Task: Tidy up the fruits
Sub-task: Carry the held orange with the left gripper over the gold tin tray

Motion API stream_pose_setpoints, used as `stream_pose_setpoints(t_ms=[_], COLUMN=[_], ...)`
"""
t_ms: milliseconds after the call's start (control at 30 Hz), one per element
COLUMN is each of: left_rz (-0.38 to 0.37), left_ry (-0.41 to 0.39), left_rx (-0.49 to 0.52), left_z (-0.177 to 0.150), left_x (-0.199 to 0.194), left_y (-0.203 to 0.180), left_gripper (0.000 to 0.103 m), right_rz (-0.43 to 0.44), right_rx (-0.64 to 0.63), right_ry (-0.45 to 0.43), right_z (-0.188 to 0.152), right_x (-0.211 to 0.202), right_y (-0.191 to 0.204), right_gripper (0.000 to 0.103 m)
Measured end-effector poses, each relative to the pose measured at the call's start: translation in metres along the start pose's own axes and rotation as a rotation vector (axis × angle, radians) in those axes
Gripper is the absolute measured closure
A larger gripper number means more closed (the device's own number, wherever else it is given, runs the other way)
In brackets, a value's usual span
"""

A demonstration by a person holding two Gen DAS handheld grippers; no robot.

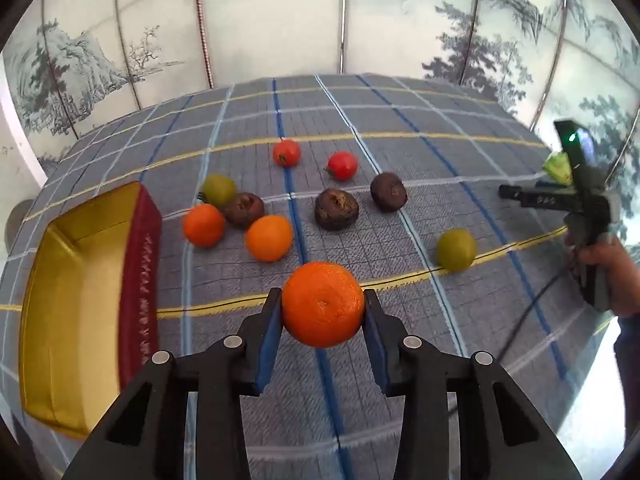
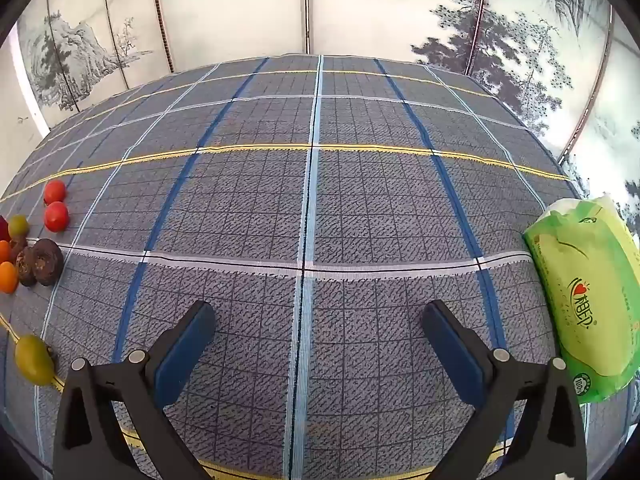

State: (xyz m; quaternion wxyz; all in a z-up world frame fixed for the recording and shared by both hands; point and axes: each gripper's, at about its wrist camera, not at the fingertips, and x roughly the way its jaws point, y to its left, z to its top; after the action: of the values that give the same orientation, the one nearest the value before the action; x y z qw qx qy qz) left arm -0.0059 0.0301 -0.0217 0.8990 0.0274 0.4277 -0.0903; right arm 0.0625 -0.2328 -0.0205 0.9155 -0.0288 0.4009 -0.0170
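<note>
Orange [image 1: 323, 304] fruit sits pinched between the blue pads [image 1: 267, 344] of the left gripper [image 1: 323, 320], low in the middle of the left wrist view, held over the checked tablecloth [image 1: 400, 184]. Just left of it, along the frame's left edge, stands a red box with a gold inside [image 1: 80, 300], nothing in it that I can see. Farther up the cloth lie two more oranges [image 1: 269, 238], a green fruit [image 1: 456, 249] out to the right, three dark wrinkled fruits [image 1: 336, 209] and another green one [image 1: 218, 189], then two red fruits [image 1: 342, 165] farthest back. In the right wrist view, the right gripper [image 2: 320, 344] hangs spread wide over bare cloth, nothing between its fingers. A green tissue pack [image 2: 588, 296] lies at the right edge. Behind the table stands a painted screen [image 2: 240, 8].
</note>
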Motion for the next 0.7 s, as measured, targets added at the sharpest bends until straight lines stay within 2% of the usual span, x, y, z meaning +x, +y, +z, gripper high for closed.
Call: stream_pose_setpoints(t_ms=[167,300,533,700], left_rz=[0.039,0.103,0.171,0.224], left_ry=[-0.028,-0.054,-0.067,-0.081], left_rx=[-0.031,-0.049,-0.089,-0.082], left_z=[-0.002,-0.005,-0.011,-0.012], left_x=[-0.023,-0.04,-0.054,-0.059], left_y=[0.019,0.039,0.076,0.097], left_gripper=[0.063,0.063,0.063,0.063], right_rz=[-0.002,-0.002,-0.001,-0.008], right_rx=[0.003,0.004,0.006,0.011], right_ry=[0.0,0.002,0.0,-0.002], right_z=[0.002,0.0,0.0,0.0], right_x=[0.001,-0.001,-0.001,0.0], right_y=[0.001,-0.001,0.001,-0.003], right_gripper=[0.0,0.0,0.0,0.0])
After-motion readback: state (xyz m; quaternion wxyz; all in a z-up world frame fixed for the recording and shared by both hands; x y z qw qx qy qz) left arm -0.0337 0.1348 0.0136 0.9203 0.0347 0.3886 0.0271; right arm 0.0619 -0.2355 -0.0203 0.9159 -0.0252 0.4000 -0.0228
